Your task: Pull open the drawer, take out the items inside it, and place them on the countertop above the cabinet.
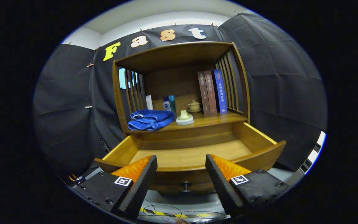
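The wooden drawer (261,154) stands pulled out toward me, and its visible floor is bare. Its small knob (185,186) shows on the front panel between my fingers. On the countertop (225,118) above the drawer lie a folded blue towel (151,119) and a small cream-coloured item on a white base (184,118). My gripper (181,163) is open, just in front of the drawer's front edge, with nothing between its fingers.
At the back of the countertop stand a white tube (149,102), two small bottles (169,104), a little lidded pot (194,106) and three upright books (211,91). Slatted wooden sides and a top shelf (172,53) enclose the countertop. Cables and striped tape (179,214) lie on the floor below.
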Demonstrator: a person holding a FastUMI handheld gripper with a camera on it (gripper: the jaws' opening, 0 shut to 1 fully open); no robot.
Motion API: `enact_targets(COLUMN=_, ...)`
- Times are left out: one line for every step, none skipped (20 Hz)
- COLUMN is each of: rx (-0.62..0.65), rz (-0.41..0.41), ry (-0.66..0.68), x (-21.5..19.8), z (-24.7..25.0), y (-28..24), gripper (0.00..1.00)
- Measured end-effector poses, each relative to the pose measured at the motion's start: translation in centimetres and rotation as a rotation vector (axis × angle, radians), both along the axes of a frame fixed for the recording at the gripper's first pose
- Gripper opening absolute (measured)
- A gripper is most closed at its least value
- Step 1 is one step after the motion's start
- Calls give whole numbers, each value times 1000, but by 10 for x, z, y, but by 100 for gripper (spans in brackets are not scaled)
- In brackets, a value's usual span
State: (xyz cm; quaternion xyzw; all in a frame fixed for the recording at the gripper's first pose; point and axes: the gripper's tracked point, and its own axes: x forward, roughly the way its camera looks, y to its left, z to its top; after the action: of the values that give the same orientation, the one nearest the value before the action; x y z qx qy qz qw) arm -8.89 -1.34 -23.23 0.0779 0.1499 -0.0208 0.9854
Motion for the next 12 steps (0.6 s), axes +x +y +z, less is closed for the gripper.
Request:
enact_targets(rx=9, rz=-9, ry=10, x=-2, z=-8, y=-3, gripper=99)
enact_targets(rx=17, rz=-18, ry=23, x=-2, z=-16, y=-4, gripper=99)
enact_targets(rx=21, rz=-24, ry=36, x=0, z=-23, y=-6, gripper=99)
enact_targets(rx=22, rz=-26, ry=50, x=2, z=-30, y=-6, gripper=99)
enact_targets(rx=22, rz=-26, ry=63, x=4, z=-36, y=-6, gripper=99)
enact_targets(rx=19, rz=-24, ry=75, x=4, z=-41, y=-6, gripper=99)
enact_targets(rx=13, rz=-22, ry=81, x=6, z=-44, y=-6, gripper=99)
enact_targets(rx=8, rz=-16, ry=85, x=8, z=-47, y=-4, gripper=99)
enact_targets(rx=4, rz=-14, ry=87, x=10, z=-49, y=-3, gripper=99)
enact_targets(rx=0, rz=-11, ry=89, x=12, z=-49, y=-2, gripper=100)
enact_targets(rx=-7, rz=-17, ry=99, x=13, z=-52, y=-3, gripper=100)
enact_targets(rx=-11, rz=-20, ry=93, x=13, z=-52, y=-4, gripper=100)
